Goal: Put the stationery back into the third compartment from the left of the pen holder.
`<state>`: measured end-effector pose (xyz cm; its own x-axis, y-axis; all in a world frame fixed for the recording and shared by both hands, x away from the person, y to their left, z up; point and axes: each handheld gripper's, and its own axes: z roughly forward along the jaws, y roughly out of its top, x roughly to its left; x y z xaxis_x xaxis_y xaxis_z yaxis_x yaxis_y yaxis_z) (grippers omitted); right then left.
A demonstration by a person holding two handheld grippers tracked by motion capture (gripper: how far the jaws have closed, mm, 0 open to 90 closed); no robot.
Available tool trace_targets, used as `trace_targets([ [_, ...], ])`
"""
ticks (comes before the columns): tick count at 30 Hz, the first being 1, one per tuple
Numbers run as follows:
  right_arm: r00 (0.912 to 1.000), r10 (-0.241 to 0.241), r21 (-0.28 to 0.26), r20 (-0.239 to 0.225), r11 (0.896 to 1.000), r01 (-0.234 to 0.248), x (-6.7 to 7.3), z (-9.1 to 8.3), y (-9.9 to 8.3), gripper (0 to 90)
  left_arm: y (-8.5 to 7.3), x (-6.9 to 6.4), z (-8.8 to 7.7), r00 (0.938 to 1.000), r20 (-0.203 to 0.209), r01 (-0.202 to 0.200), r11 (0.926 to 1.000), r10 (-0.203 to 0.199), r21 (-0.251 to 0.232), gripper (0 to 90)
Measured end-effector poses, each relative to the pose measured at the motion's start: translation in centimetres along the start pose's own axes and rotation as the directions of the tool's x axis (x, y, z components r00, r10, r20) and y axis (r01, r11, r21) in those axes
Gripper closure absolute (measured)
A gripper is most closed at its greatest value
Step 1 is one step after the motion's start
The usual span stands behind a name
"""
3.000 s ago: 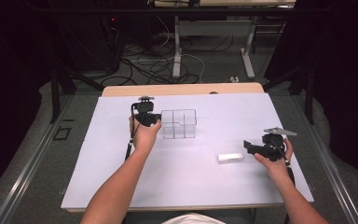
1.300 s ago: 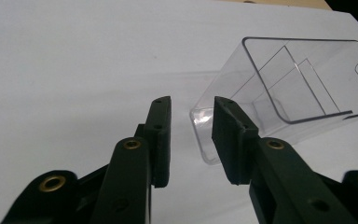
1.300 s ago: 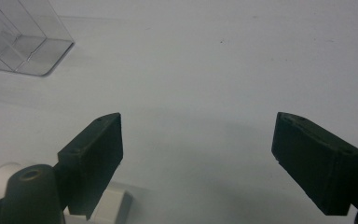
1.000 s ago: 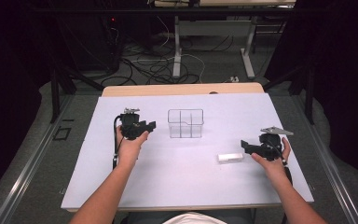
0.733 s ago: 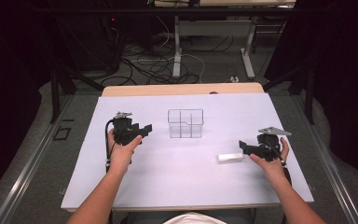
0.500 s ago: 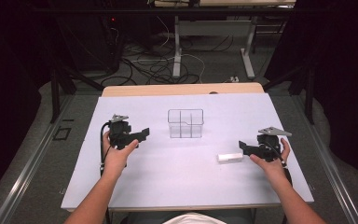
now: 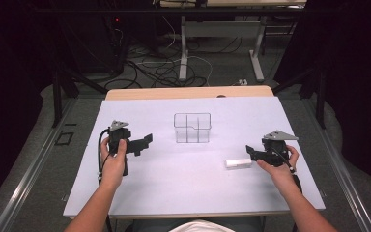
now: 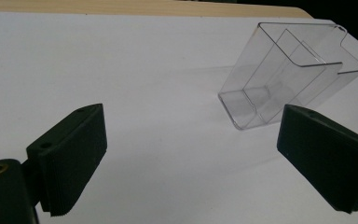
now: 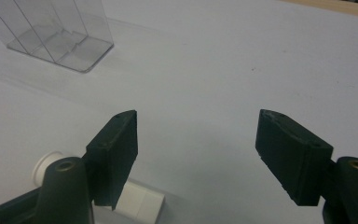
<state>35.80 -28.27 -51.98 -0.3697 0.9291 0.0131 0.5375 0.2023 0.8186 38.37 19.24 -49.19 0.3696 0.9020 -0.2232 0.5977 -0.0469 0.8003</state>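
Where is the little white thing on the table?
In the high view, the white piece lies on the table's right side, just left of the right gripper and nearer the person than the clear box.

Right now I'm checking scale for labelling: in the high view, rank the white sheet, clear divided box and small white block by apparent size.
1. White sheet, by far the largest.
2. Clear divided box.
3. Small white block, the smallest.

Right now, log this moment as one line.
left gripper: open, empty | right gripper: open, beside white piece | clear organizer: upright, mid-table, untouched
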Motion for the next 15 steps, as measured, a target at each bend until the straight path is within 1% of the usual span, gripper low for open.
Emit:
trace_targets([
  [1,1.0000,0.000,0.015,-0.005,1.000,0.000,0.0,0.1,0.1,31.3,-0.1,0.0,-0.1,1.0000,-0.001,0.005,1.0000,-0.005,0.000,8.2],
  [2,0.9999,-0.002,0.032,-0.012,0.999,0.002,-0.1,0.3,0.1,31.3,-0.1,0.0,-0.2,1.0000,-0.001,-0.006,0.9999,0.006,0.008,8.2],
  [3,0.9998,-0.002,0.048,-0.021,0.999,0.003,-0.2,0.4,0.2,31.3,-0.2,0.0,-0.3,1.0000,0.002,-0.008,1.0000,0.008,0.006,8.2],
  [4,0.9998,-0.002,0.065,-0.021,0.998,0.003,-0.2,0.6,0.2,31.3,-0.3,0.0,-0.4,0.9999,0.003,-0.016,0.9998,0.016,0.008,8.2],
  [5,0.9998,-0.011,0.075,-0.018,0.997,0.012,-0.2,0.7,0.3,31.3,-0.4,0.0,-0.5,0.9997,0.007,-0.025,0.9996,0.025,0.017,8.2],
  [6,0.9992,-0.032,0.087,-0.022,0.996,0.034,-0.2,0.8,0.4,31.2,-0.6,-0.1,-0.5,0.9995,0.004,-0.031,0.9995,0.031,0.007,8.2],
  [7,0.9980,-0.057,0.100,-0.028,0.993,0.060,-0.3,1.0,0.5,31.2,-0.7,-0.1,-0.5,0.9993,0.005,-0.036,0.9993,0.036,0.010,8.2],
  [8,0.9972,-0.068,0.110,-0.032,0.991,0.071,-0.3,1.0,0.7,31.2,-0.8,0.0,-0.6,0.9988,0.007,-0.049,0.9986,0.049,0.021,8.2],
  [9,0.9959,-0.085,0.108,-0.030,0.990,0.088,-0.3,1.0,0.8,31.2,-0.9,0.0,-0.5,0.9986,0.004,-0.052,0.9983,0.052,0.025,8.2],
  [10,0.9934,-0.108,0.103,-0.038,0.988,0.112,-0.3,1.0,1.0,31.2,-1.0,-0.1,-0.4,0.9988,-0.004,-0.049,0.9988,0.049,0.012,8.2],
  [11,0.9933,-0.109,0.104,-0.039,0.988,0.112,-0.3,1.0,1.2,31.2,-1.1,0.0,-0.4,0.9985,-0.007,-0.054,0.9983,0.054,0.020,8.2],
  [12,0.9921,-0.117,0.102,-0.044,0.987,0.121,-0.3,0.9,1.4,31.3,-1.1,0.0,-0.4,0.9983,0.000,-0.058,0.9979,0.058,0.030,8.2],
  [13,0.9905,-0.130,0.109,-0.046,0.985,0.134,-0.3,0.8,1.7,31.9,-1.2,0.0,-0.3,0.9985,-0.003,-0.054,0.9984,0.054,0.018,8.2],
  [14,0.9891,-0.142,0.114,-0.040,0.983,0.146,-0.3,0.7,1.9,33.1,-1.1,0.0,-0.3,0.9987,0.000,-0.051,0.9985,0.051,0.016,8.2],
  [15,0.9867,-0.156,0.118,-0.046,0.980,0.160,-0.2,0.6,2.1,32.8,-1.1,0.0,-0.3,0.9990,0.005,-0.044,0.9990,0.044,0.009,8.2],
])
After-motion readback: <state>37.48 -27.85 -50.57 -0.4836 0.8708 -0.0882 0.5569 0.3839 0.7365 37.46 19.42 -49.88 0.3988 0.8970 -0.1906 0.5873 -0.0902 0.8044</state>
